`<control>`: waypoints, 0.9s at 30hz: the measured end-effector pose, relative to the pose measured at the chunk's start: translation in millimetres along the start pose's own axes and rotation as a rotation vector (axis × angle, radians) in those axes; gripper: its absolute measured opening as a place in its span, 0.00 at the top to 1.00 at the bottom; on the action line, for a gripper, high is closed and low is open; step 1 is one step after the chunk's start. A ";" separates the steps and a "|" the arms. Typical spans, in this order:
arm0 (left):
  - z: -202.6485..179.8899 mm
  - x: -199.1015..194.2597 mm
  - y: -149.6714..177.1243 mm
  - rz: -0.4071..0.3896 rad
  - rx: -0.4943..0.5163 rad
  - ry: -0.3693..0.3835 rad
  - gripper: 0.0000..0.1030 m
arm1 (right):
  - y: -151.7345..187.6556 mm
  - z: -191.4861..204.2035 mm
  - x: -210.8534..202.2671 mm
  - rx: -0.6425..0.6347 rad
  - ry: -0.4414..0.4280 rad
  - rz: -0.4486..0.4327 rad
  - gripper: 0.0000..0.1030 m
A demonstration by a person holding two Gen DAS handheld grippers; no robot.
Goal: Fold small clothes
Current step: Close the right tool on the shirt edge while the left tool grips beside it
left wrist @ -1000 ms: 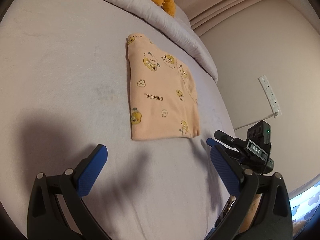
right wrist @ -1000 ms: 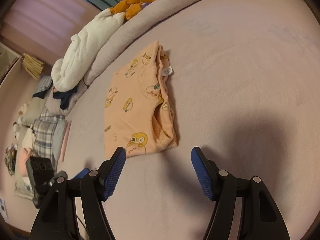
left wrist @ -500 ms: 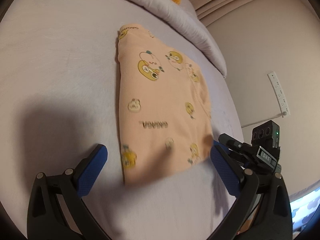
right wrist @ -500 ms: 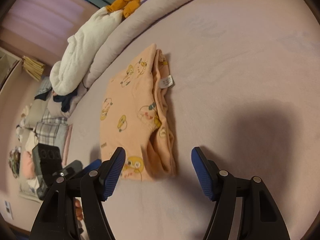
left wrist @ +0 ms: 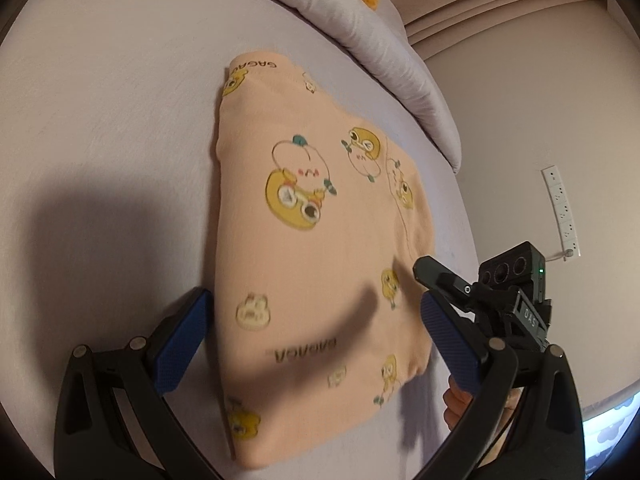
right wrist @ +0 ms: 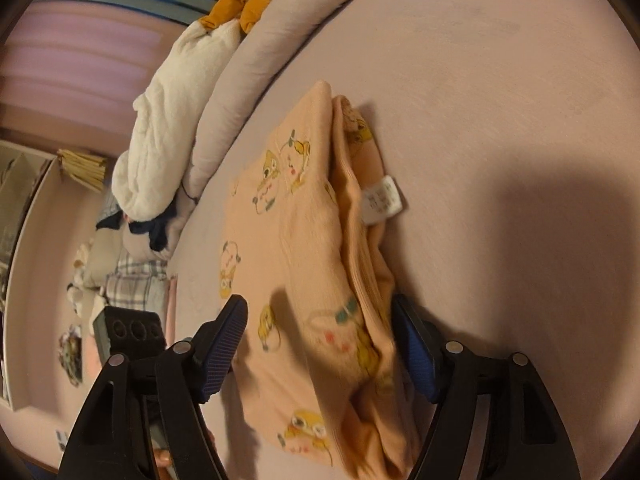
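Note:
A folded peach garment printed with yellow cartoon animals lies flat on the lilac bed sheet. My left gripper is open, its blue pads straddling the garment's near end without pressing it. In the right wrist view the same garment shows its stacked folded edges and a white care label. My right gripper is open and its jaws are opening, with the garment's near corner between the pads. The right pad sits close beside the folded edge.
A rolled lilac duvet runs along the far side of the bed, with a white blanket and an orange plush toy on it. Piled clothes lie beyond the bed. A white power strip hangs on the wall.
Both grippers have come forward and lower, from short of the garment to straddling its near edges. The right jaws stand slightly wider. The garment itself has not moved.

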State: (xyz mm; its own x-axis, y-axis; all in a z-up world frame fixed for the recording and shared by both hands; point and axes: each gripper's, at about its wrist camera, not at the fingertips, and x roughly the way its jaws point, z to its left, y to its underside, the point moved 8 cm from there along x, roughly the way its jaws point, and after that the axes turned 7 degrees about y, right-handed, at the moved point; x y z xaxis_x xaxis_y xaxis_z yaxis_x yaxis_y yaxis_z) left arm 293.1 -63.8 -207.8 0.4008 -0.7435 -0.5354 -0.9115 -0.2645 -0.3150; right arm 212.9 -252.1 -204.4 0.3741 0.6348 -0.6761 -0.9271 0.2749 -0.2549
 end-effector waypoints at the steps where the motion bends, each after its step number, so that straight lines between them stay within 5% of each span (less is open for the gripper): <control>1: -0.1 1.7 -1.7 0.000 0.000 -0.008 0.00 | -2.0 0.2 1.5 -0.004 0.003 0.001 0.29; 21: -1.3 20.8 -10.8 -0.008 0.089 -0.085 0.01 | -17.3 9.9 18.1 -0.101 0.015 0.017 0.29; 27: -3.6 26.7 -8.0 0.010 0.152 -0.140 0.01 | -17.2 8.1 18.1 -0.125 0.038 0.011 0.37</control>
State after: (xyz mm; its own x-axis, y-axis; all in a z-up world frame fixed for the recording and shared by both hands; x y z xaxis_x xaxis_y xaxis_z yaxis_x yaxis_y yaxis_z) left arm 310.8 -83.8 -216.8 0.4100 -0.6500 -0.6398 -0.8954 -0.1533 -0.4181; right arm 235.8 -239.5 -206.7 0.3648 0.6091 -0.7042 -0.9278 0.1742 -0.3300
